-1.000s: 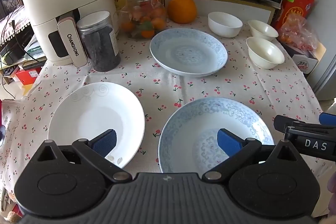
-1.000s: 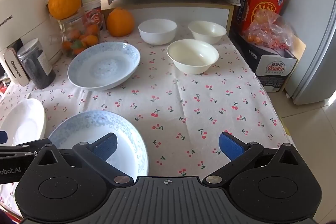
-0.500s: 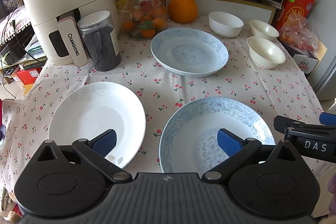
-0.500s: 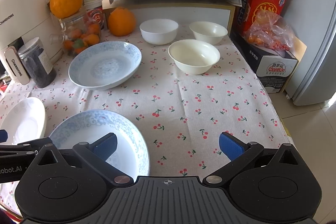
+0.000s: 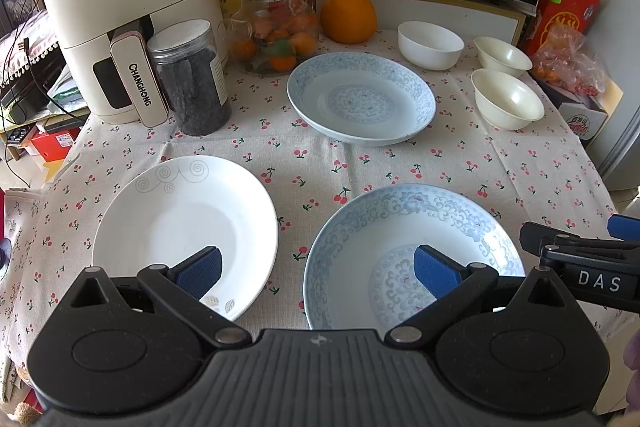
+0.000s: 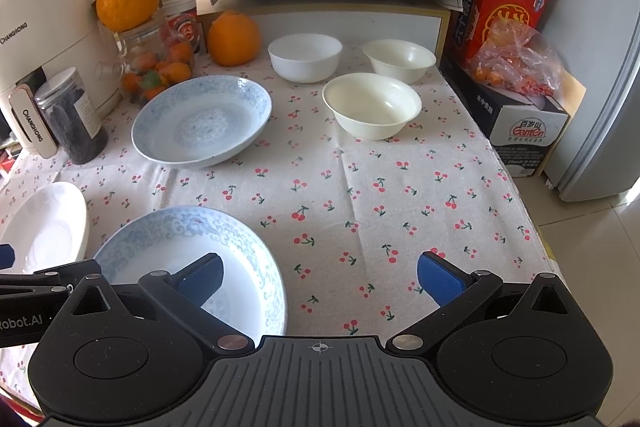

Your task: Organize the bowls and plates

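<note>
Both grippers, left (image 5: 316, 267) and right (image 6: 318, 273), are hanging spread wide and empty over the table's (image 6: 400, 187) near edge. Three plates (image 5: 400, 251) are lying apart toward the left, three bowls (image 6: 372, 105) clustering at the far right corner. Likely glazed ceramic (stiff, slippery, breakable), so pinching a rim looks safest.

Before my fingers (image 5: 198, 267) two plates (image 5: 184, 223) lie side by side; a third (image 5: 362, 99) sits behind, three bowls (image 5: 430, 45) to its right.
</note>
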